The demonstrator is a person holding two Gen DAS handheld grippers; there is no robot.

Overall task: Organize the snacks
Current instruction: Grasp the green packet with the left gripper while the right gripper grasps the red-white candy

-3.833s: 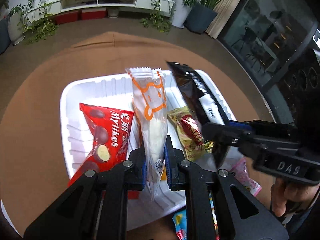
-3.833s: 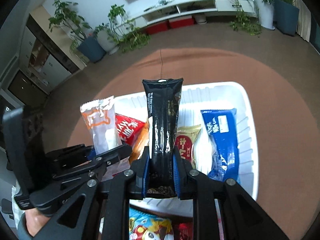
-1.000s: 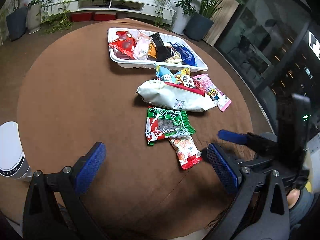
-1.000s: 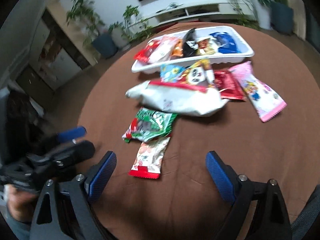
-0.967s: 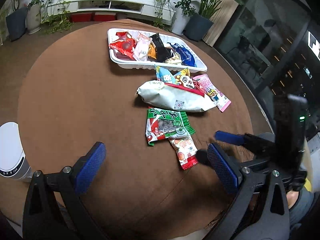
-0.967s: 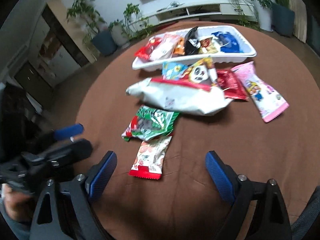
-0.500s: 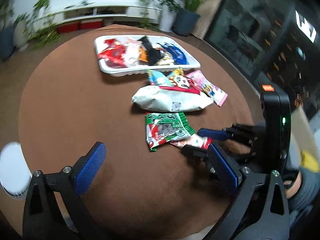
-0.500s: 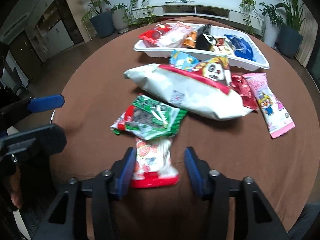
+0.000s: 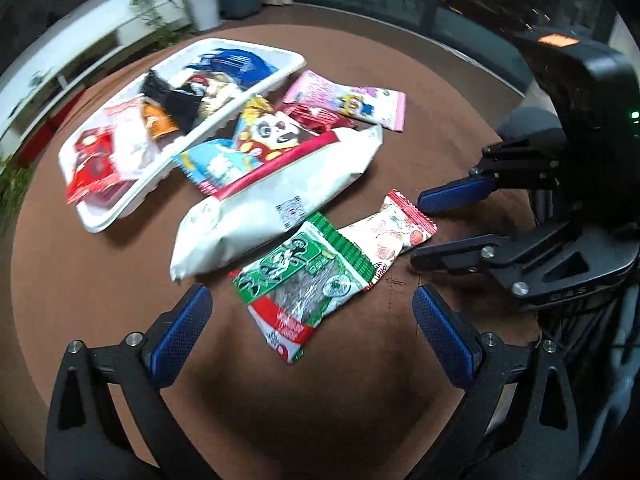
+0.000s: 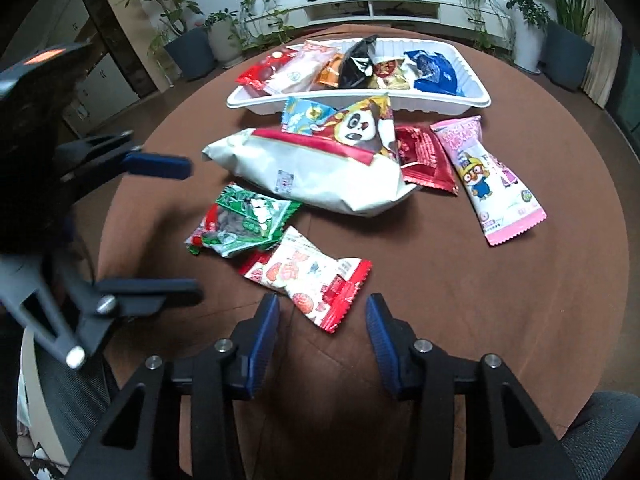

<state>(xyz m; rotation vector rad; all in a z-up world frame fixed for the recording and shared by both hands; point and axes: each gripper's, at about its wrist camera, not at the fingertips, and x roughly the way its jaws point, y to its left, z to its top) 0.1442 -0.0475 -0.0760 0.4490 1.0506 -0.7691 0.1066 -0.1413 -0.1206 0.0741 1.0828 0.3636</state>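
1. Blue-padded fingers of the right gripper point(image 10: 322, 320) stand part-way apart, clamping nothing; the red end of the strawberry-print packet point(image 10: 308, 278) lies on the brown worktop point(image 10: 460, 300) just ahead of the gap, between the two tips' lines but not touched by either pad.
2. Seen from the left wrist view, the same strawberry-print packet point(image 9: 390, 232) lies flat with the right gripper's tips point(image 9: 420, 232) just past its red end, one to each side.
3. Wide apart and released, the left gripper's fingers point(image 9: 180, 328) frame the green packet point(image 9: 304, 276), which lies on the worktop between and slightly ahead of the pads, touching neither.
4. Green packet and strawberry-print packet overlap at one corner.
5. Beyond them lies a large white bag point(image 9: 276, 200) with a red band, its near edge touching the green packet.
6. Behind the bag lie a panda packet point(image 10: 364, 124) and a light-blue packet point(image 10: 306, 114), both partly on it, with a dark red packet point(image 10: 424, 160) and a pink packet point(image 10: 496, 180) to the right.
7. Farthest out sits the white tray point(image 10: 472, 76), holding red, pale pink, orange, black, gold and blue packets side by side.
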